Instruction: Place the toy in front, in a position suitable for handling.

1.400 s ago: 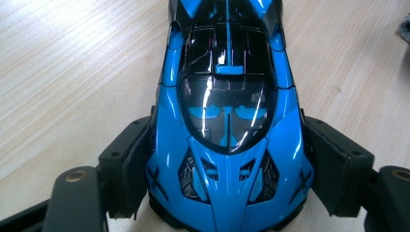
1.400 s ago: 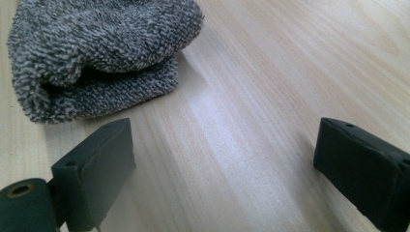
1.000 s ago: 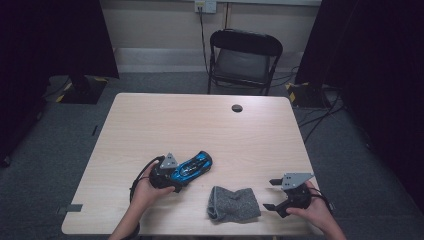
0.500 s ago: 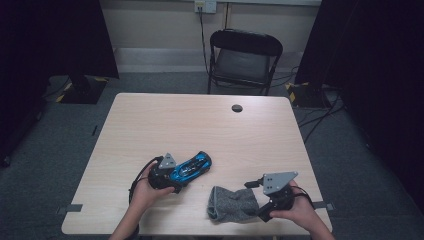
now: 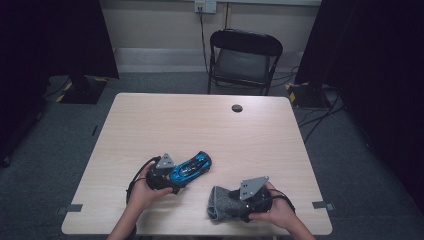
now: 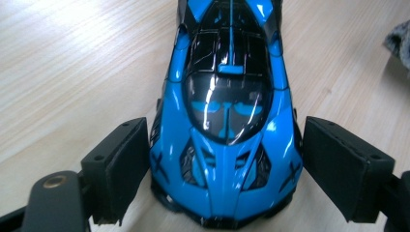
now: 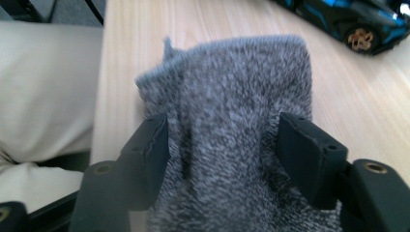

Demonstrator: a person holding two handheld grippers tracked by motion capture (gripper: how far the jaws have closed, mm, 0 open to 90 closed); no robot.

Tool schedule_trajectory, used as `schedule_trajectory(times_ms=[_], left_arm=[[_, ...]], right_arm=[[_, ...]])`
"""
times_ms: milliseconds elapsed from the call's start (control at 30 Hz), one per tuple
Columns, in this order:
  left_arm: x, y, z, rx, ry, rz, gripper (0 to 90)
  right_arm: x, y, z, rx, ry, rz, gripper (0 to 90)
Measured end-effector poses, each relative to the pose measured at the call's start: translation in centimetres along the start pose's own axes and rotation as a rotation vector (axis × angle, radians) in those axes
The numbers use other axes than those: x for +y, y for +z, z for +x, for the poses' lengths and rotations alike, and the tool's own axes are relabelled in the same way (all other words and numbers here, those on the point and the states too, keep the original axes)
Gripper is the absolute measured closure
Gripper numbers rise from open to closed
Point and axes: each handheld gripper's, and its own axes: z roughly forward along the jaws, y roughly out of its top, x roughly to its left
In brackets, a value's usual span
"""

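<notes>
Grasping step: right gripper (image 5: 239, 206), lower right of the high view, has been closing its jaws around the grey cloth (image 7: 232, 135) while left gripper (image 5: 167, 180) straddles the blue toy car (image 6: 227, 111), jaws apart; next, pinch firmly and lift.

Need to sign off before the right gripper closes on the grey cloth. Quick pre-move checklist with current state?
1. Grey cloth between the right gripper jaws: ok, the fabric bunches up between them.
2. Right pads pressing the cloth: cannot tell; the jaws have just been closing.
3. Blue toy car centred in the left gripper: ok.
4. Left gripper clamped on the car: not ok; the jaws have just been opening, with a gap showing on each side.
5. Car apart from the cloth: ok, bare table lies between them.
</notes>
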Motion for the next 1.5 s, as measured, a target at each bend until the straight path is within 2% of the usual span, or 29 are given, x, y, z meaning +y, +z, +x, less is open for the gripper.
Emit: schedule_trajectory(times_ms=[200,367,467,633,700,800,833,867,967,1000,1033,1133,1167,1233,1433,1500], left_arm=[[-0.4,-0.8,0.3,0.003,-0.013,-0.008,17.7],[-0.7,-1.5,0.3,0.003,0.006,-0.016,17.6],[-0.8,-1.9,0.2,0.008,0.017,-0.022,17.6],[-1.1,-2.5,0.2,0.000,0.012,-0.030,17.5],[-1.2,-2.6,0.2,0.001,0.009,-0.028,17.6],[-1.3,-2.8,0.2,0.004,0.019,-0.026,17.5],[-1.3,-2.8,0.2,0.002,0.005,-0.033,17.5],[-1.3,-2.9,0.2,0.007,0.016,-0.033,17.6],[-1.5,-2.9,0.4,0.004,0.007,-0.038,17.6],[-1.6,-2.9,0.4,0.000,0.007,-0.037,17.5],[-1.7,-3.0,0.5,-0.003,0.007,-0.038,17.5],[-1.9,-3.2,0.4,-0.007,0.013,-0.034,17.5],[-2.0,-3.2,0.4,-0.005,0.019,-0.031,17.5],[-2.2,-3.4,0.4,-0.010,0.027,-0.024,17.5],[-2.9,-3.5,0.6,-0.014,0.026,-0.005,17.4],[-3.1,-3.4,0.7,-0.023,-0.002,-0.011,17.2]], right_arm=[[-0.4,0.8,0.1,-0.004,-0.006,0.022,31.7],[-0.4,1.1,0.2,-0.027,-0.003,0.038,34.0],[-0.6,1.2,0.2,-0.041,0.000,0.038,38.3],[-0.8,1.2,0.0,-0.072,0.035,0.028,50.5],[-0.8,1.2,0.0,-0.077,0.041,0.026,52.7],[-0.8,1.2,-0.1,-0.107,0.063,0.029,63.3],[-0.8,1.2,-0.1,-0.107,0.063,0.029,63.3],[-0.7,1.2,-0.2,-0.116,0.069,0.031,65.1],[-0.5,1.1,-0.1,-0.140,0.077,0.041,68.6],[-0.5,1.1,-0.3,-0.141,0.101,0.034,70.0],[-0.5,1.1,-0.3,-0.141,0.101,0.034,70.0],[-0.7,0.7,-0.8,-0.134,0.142,0.009,70.4],[-0.7,0.3,-1.1,-0.154,0.159,0.007,70.4],[-0.7,0.0,-1.4,-0.165,0.172,0.005,70.4],[-1.5,-1.7,-3.7,-0.219,0.301,-0.044,70.2],[-1.9,-2.1,-4.4,-0.247,0.318,-0.037,69.8]])
